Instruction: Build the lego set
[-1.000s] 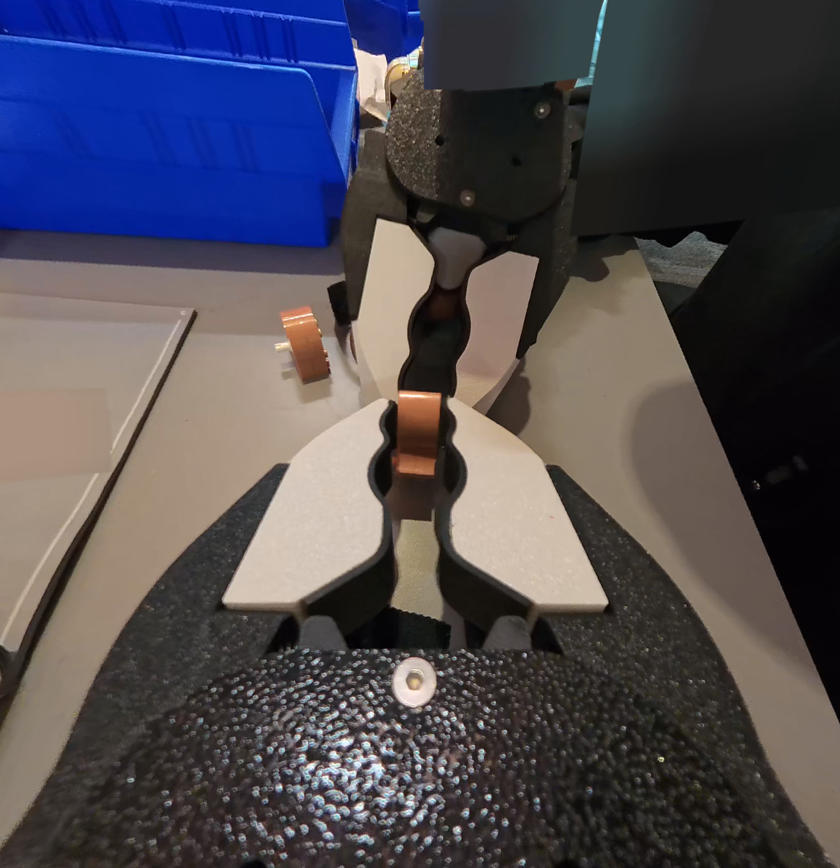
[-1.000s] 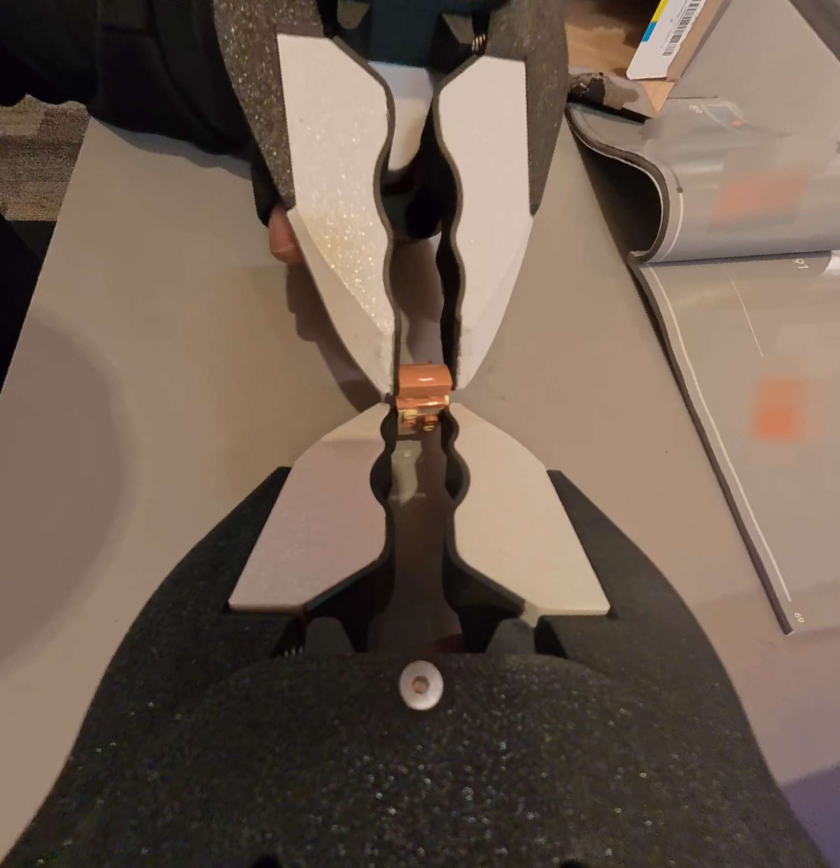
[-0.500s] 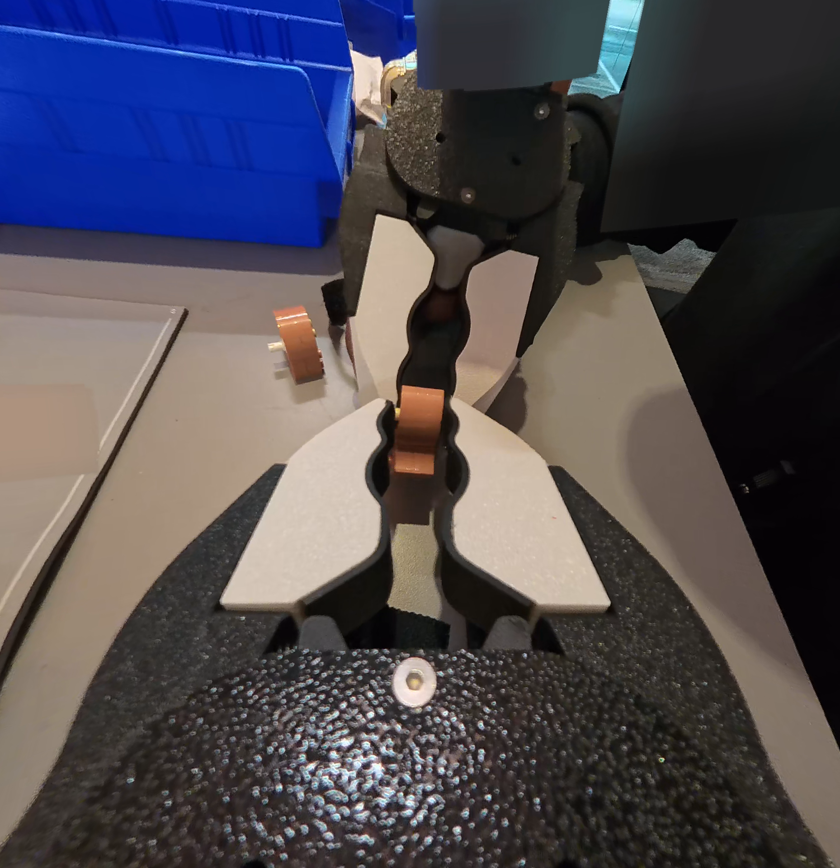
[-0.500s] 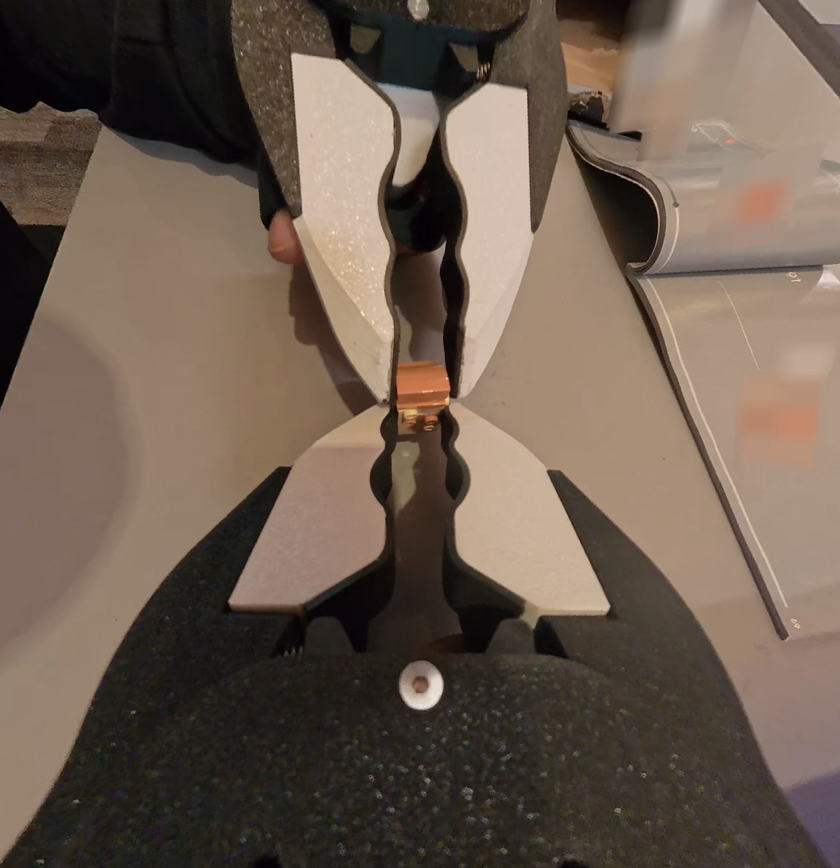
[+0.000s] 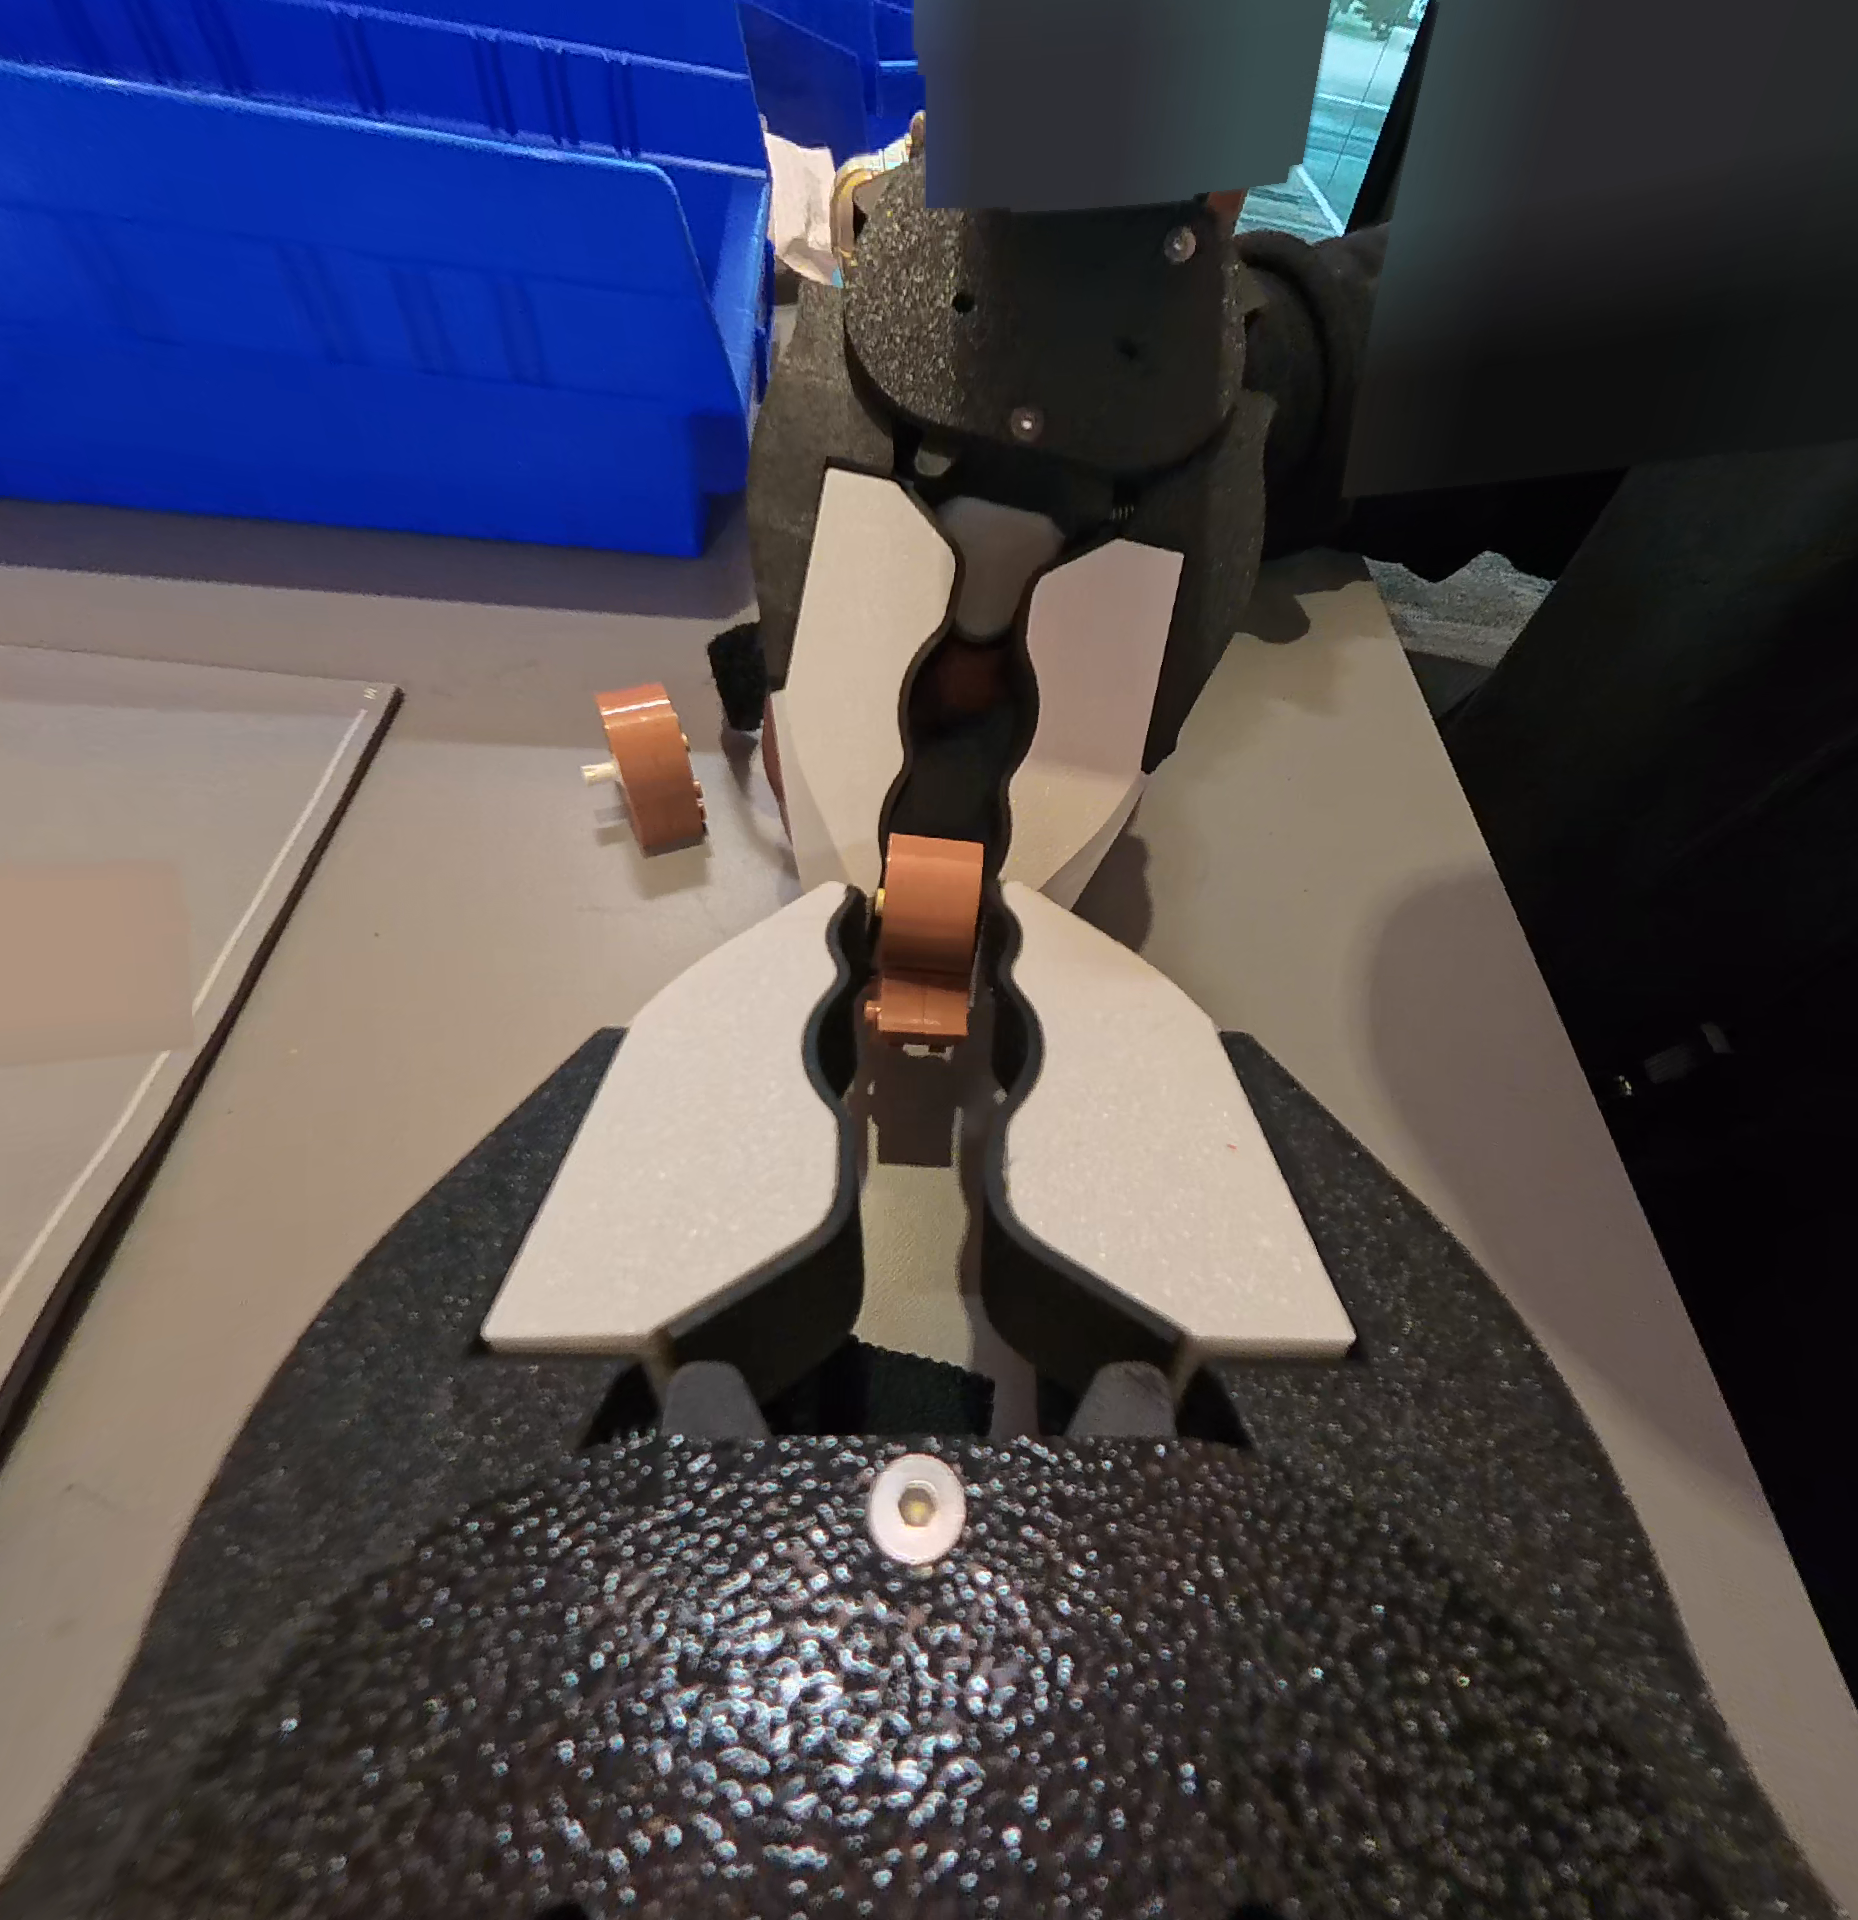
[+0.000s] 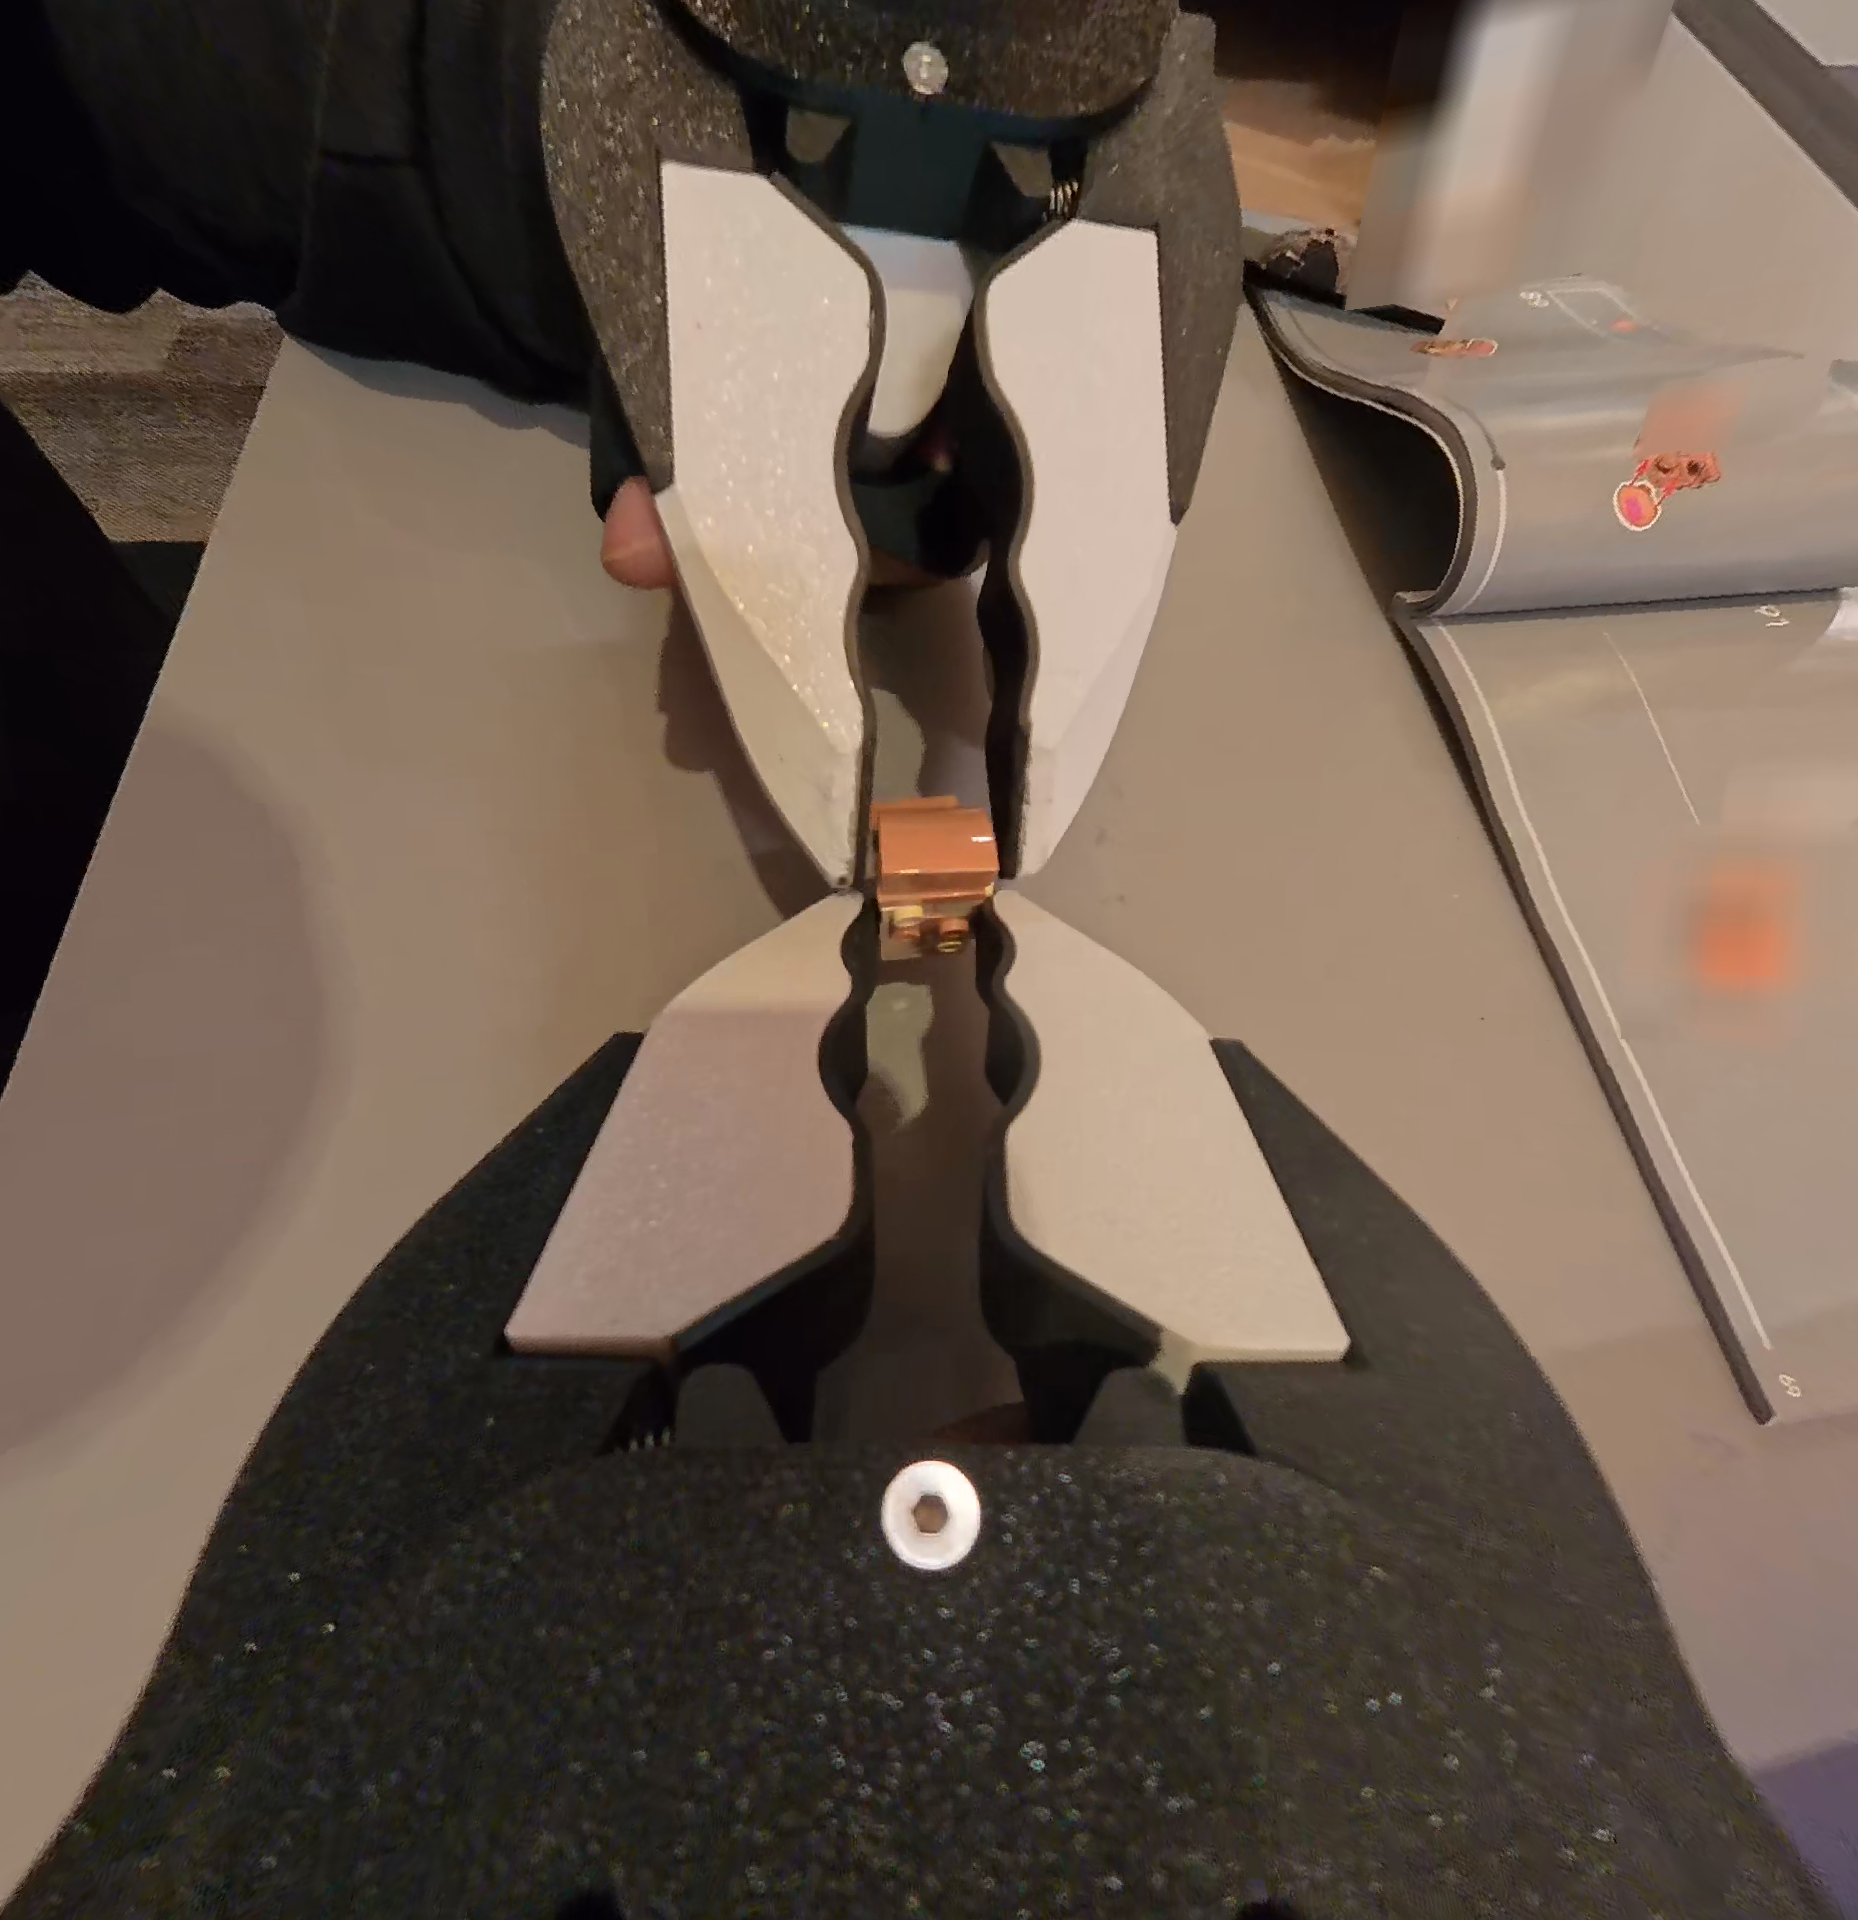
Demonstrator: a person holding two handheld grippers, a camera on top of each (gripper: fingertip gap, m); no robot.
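Note:
A small brown brick piece [image 5: 930, 914] with a rounded top and a yellow part under it [image 6: 920, 930] hangs above the grey table [image 5: 437, 1039] between two grippers that meet tip to tip. My right gripper [image 6: 925, 904] is shut on it, with both pads against its sides. My left gripper [image 5: 925, 920] stands around the same piece, but a dark gap shows beside its left pad [image 5: 837, 935], so it is open. In the right wrist view the left gripper [image 6: 930, 831] points towards me. A second brown round piece [image 5: 650, 769] with a white pin lies on the table to the left.
Blue bins [image 5: 333, 260] stand at the back left. A grey mat [image 5: 125, 935] lies at the left. In the right wrist view an open booklet [image 6: 1631, 468] lies at the right on the mat [image 6: 1527, 935]. A person's fingertip [image 6: 629, 530] shows beside the left gripper. The table edge [image 5: 1507, 935] drops off at the right. My two grippers' fingertips are within a few centimetres of each other.
My left gripper's jaws have widened a little around the brown piece, and a gap has opened beside its pad. The right gripper keeps its hold; the piece has barely moved.

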